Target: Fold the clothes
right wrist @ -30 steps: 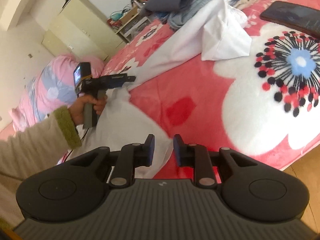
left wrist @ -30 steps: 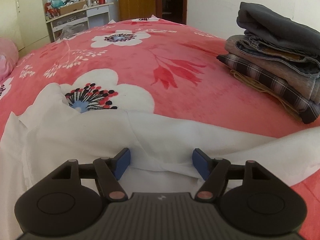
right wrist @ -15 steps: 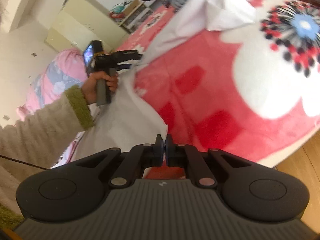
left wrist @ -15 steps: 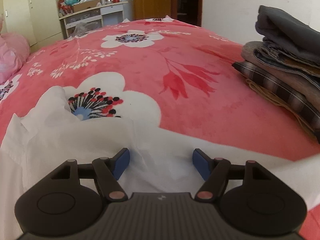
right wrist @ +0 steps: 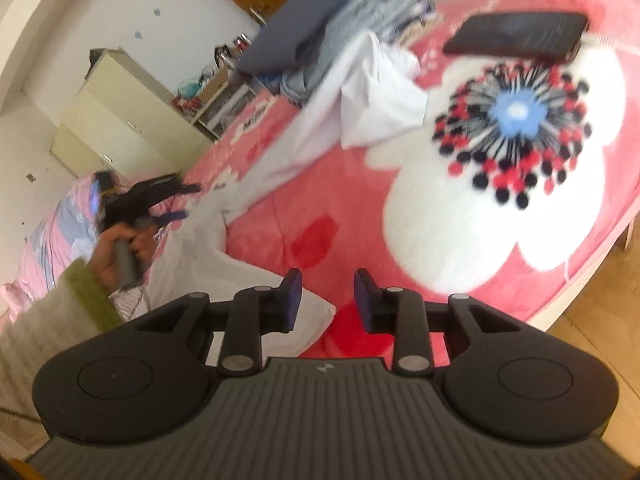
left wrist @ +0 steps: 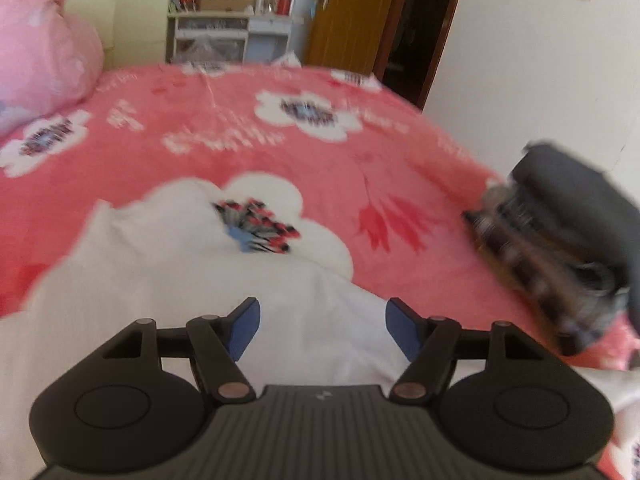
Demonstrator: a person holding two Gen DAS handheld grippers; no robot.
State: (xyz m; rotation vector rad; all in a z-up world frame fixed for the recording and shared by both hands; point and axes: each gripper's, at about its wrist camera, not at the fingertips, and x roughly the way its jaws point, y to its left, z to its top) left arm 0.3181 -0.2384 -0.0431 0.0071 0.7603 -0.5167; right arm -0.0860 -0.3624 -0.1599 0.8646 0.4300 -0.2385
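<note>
Lying across the bed point(left wrist: 400, 152) is one white garment point(left wrist: 192, 288), spread over the red blanket with its big white flowers; the left wrist view shows its crumpled edge overlapping one flower, and the cloth running under the left claw point(left wrist: 323, 322), whose two blue-padded fingers stand wide apart, released, with nothing pinched between them. One stack of folded clothes point(left wrist: 560, 248) sits at the right of that view, a dark grey piece on top and a plaid one low down, well apart from the white garment; the picture is blurred, so the layers cannot be counted. Behind the bed this view alone shows one pink pillow point(left wrist: 44, 48), one white shelf unit point(left wrist: 232, 36) crowded with small things, and one wooden door point(left wrist: 348, 16). The right wrist view shows what the other does not: the white garment point(right wrist: 360, 108) stretches as a long band from a bunched end beside the stack of folded clothes point(right wrist: 332, 48) down to a corner just beside the right claw point(right wrist: 327, 300), whose two fingers are parted and grasp nothing, the left finger in front of the cloth's corner. It also shows the left claw point(right wrist: 176, 204) from outside, the person's hand point(right wrist: 120, 252) on its handle above the cloth, one dark phone point(right wrist: 516, 36) lying on the blanket, and one pale cabinet point(right wrist: 120, 120).
</note>
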